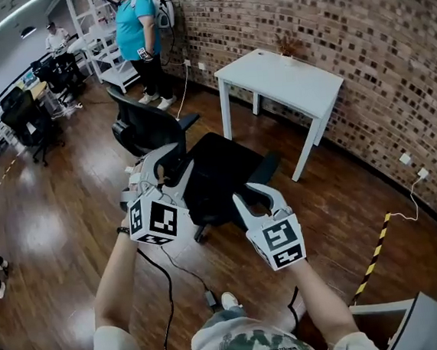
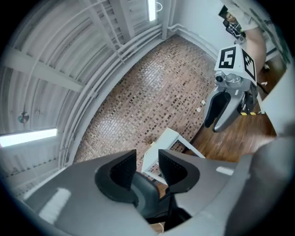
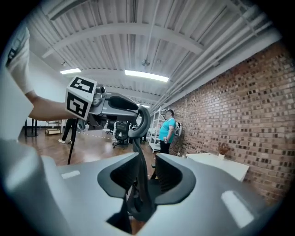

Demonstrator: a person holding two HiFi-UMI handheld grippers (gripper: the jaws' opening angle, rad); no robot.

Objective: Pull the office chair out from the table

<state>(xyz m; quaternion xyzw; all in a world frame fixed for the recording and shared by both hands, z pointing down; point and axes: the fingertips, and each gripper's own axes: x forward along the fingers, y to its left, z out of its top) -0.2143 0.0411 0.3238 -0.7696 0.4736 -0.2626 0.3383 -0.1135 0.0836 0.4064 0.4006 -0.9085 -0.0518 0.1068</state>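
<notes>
Head view: chair [image 1: 219,182] sits on the floor just off the worktop's [image 1: 282,79] near corner, w/ 2 grippers at its back. Left gripper [image 1: 175,161] jaws stand apart, the chair back [image 2: 147,196] low btwn them and not pinched. Right gripper [image 1: 255,195] jaws are also apart, straddling the thin back edge [image 3: 137,147]. The pads prob. aren't pressing it, tho the angle is poor. Risk: pull w/ this loose hold and the jaws slide off the rim. An uneven tug from 1 side could swivel the chair into the worktop leg, or its base could snag the cable [image 1: 174,271].
</notes>
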